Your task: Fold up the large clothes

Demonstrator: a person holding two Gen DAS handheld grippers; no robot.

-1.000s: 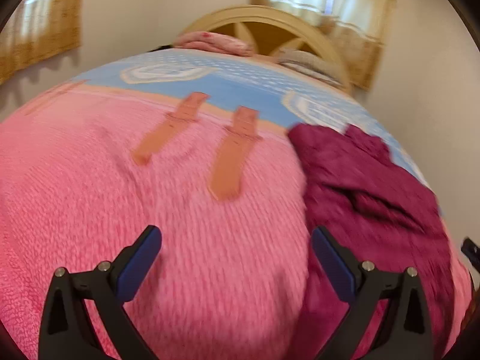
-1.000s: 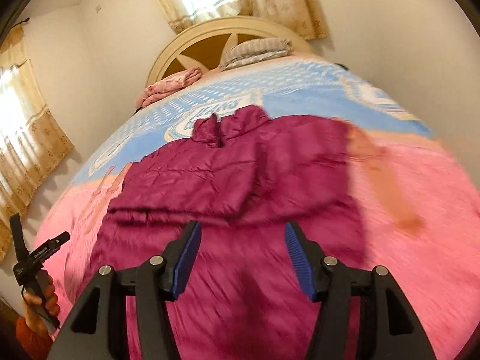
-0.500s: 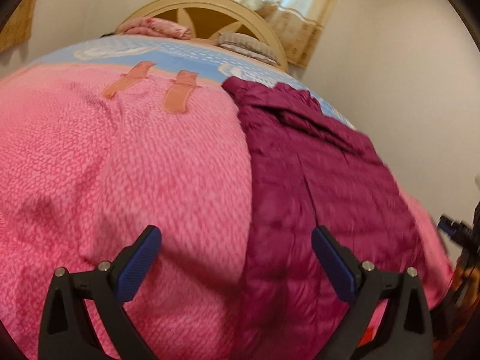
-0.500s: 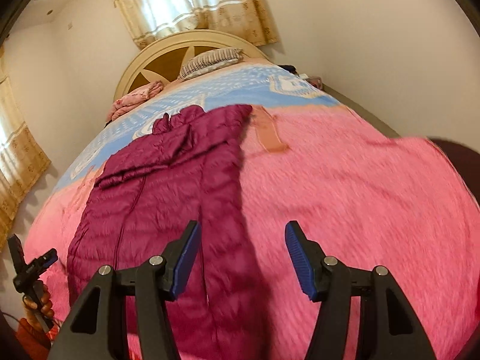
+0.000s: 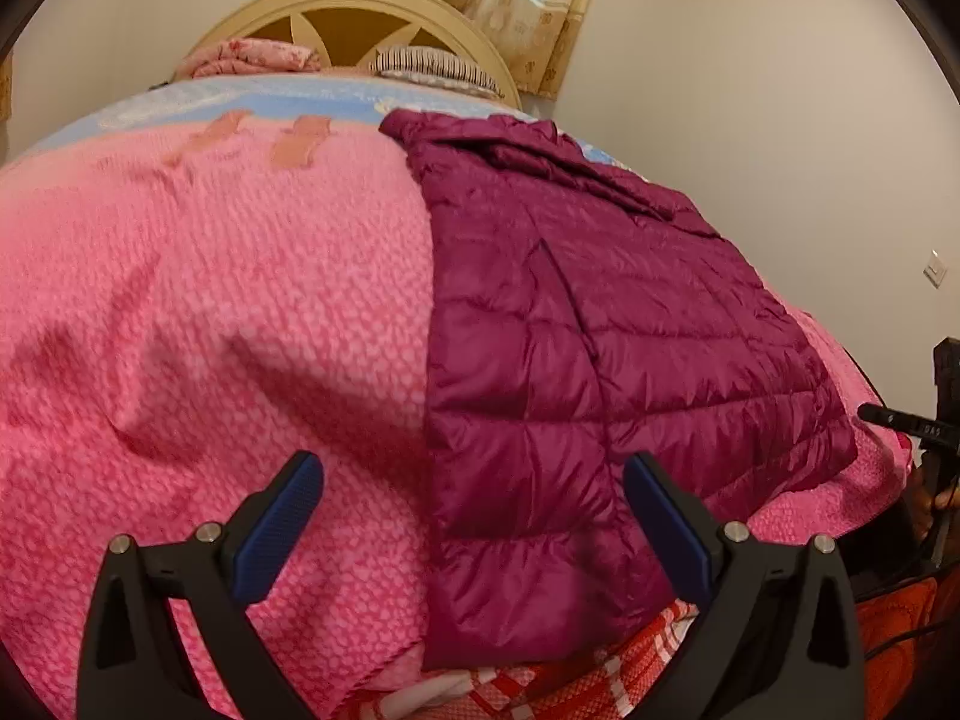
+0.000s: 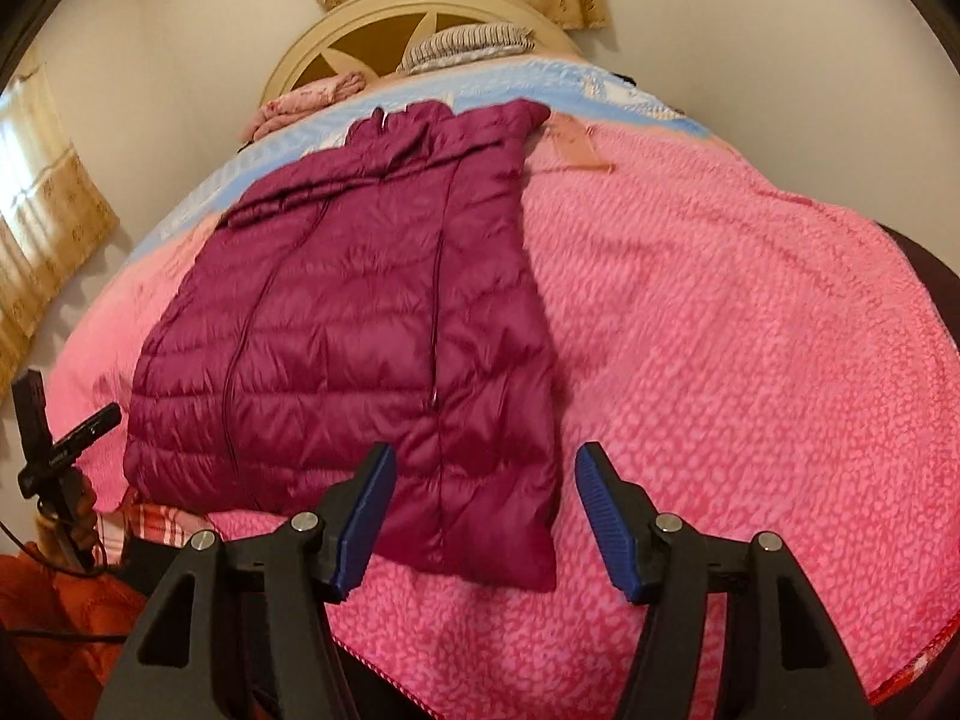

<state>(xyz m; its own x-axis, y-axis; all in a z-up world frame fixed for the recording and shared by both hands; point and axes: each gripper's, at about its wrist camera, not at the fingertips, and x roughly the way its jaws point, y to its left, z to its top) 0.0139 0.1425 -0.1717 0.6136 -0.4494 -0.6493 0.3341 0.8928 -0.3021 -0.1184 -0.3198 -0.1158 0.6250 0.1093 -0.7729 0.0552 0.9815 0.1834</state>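
A maroon quilted jacket (image 5: 600,330) lies flat on the bed, collar toward the headboard and hem at the foot edge. In the right wrist view the jacket (image 6: 336,330) fills the left middle, its zip running lengthwise. My left gripper (image 5: 471,480) hovers open above the hem's left corner, nothing gripped. My right gripper (image 6: 486,480) stands open above the hem's right corner, its pads clear of the fabric. Each gripper shows at the edge of the other's view: the right gripper (image 5: 924,420) and the left gripper (image 6: 60,450).
A pink knitted blanket (image 5: 210,330) covers the bed over a blue sheet (image 6: 198,198). Pillows (image 5: 432,66) lie against the cream headboard (image 5: 360,6). A red checked cloth (image 5: 570,678) hangs at the foot edge. A wall (image 5: 780,120) stands close on the right.
Both grippers swung and dropped toward the foot of the bed. In the left view the jacket slid from the right edge to between the fingers; in the right view it shifted left.
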